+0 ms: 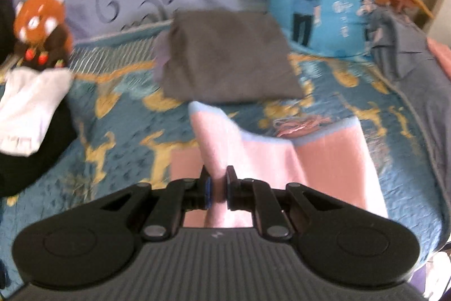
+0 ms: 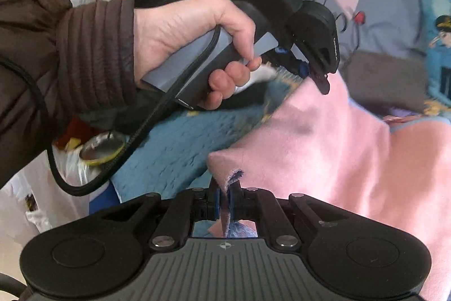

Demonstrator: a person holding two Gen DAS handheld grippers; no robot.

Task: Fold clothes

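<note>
Pink garment point(image 1: 332, 160) between both grippers' jaws

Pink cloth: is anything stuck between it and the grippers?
No. Both grippers already pinch the pink cloth directly: the left gripper and the right gripper are shut on its fabric, with nothing else between.

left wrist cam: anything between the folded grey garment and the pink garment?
Nothing: only bare blue-and-gold bedspread separates the grey garment from the pink garment, seen in the left wrist view.

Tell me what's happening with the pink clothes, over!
Left gripper shut on pink garment. Right gripper shut on its edge. Folded grey garment lies beyond, clear.
</note>
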